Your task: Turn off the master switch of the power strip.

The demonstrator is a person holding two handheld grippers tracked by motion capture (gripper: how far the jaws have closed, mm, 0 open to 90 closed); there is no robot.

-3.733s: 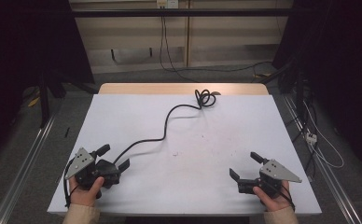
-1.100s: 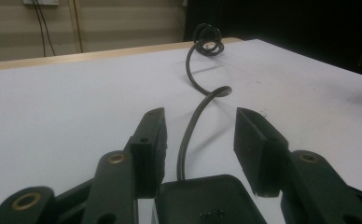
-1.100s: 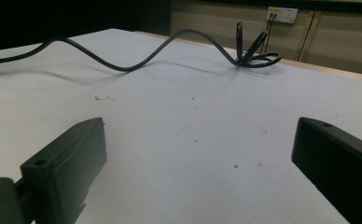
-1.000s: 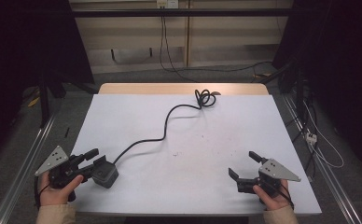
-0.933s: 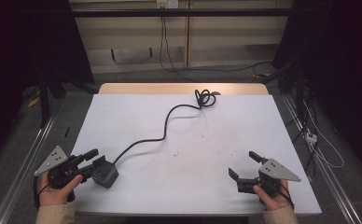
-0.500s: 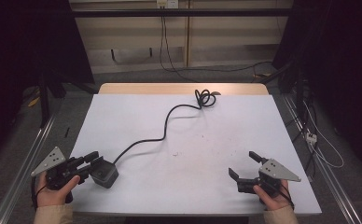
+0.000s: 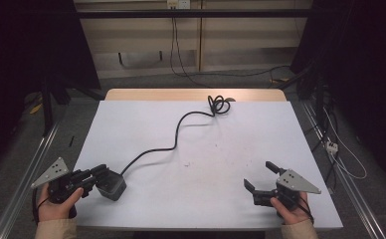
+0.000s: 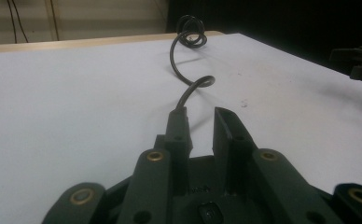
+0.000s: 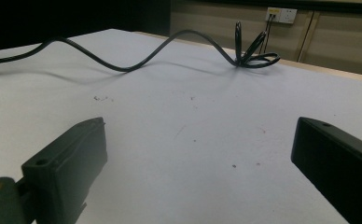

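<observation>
Left hand-held gripper [image 7: 92, 177] clamps power adapter [image 7: 110, 183] (right [image 7: 261, 181] spread).

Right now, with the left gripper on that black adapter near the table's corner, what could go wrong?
1. The adapter block sits near the table's front left corner; a nudge from the left gripper might push it off the edge.
2. Its cable ends in a loose coil at the far edge; pulling the block could drag or tangle it.
3. The right gripper hangs open and apart from the cable, so nothing steadies it.
</observation>
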